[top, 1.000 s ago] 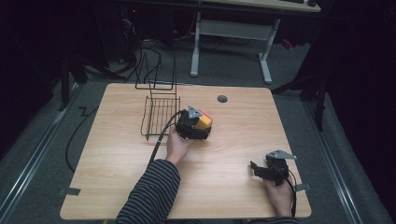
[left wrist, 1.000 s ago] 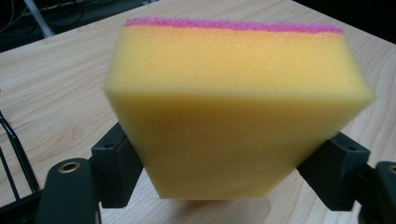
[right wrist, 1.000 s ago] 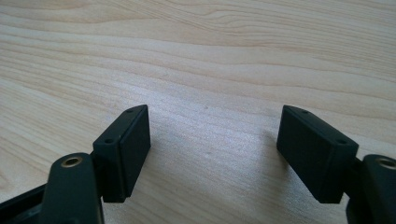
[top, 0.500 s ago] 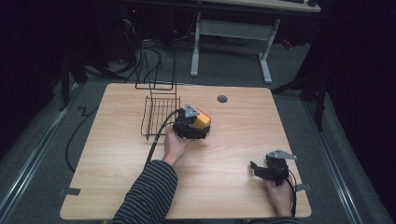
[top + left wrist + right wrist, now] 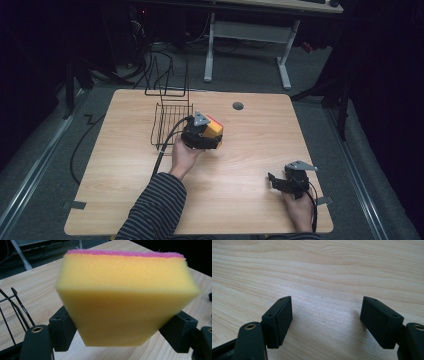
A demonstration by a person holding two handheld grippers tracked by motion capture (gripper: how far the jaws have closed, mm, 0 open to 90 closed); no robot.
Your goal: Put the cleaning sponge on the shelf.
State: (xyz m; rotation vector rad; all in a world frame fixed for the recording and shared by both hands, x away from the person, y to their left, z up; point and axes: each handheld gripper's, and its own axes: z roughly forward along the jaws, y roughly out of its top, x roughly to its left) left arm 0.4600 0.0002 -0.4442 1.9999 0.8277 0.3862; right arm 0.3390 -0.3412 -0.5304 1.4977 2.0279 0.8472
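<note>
Sponge gripped beside the wire rack
Left hand-held gripper (image 5: 120,322) clenched on yellow sponge (image 5: 125,300) above the surface (image 5: 240,165); right hand-held gripper (image 5: 325,322) released, resting apart.

Dim surroundings, lit tabletop, sharp close-ups

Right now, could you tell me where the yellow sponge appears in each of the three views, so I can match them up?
High view: the sponge sits just left of centre, clamped in the left gripper, right of the wire rack.
Left gripper view: the sponge is in the middle, pinched between the black jaws, pink layer on top.
Right gripper view: not in it; open jaws over bare wood.
Shared landmark: the wooden table.
</note>
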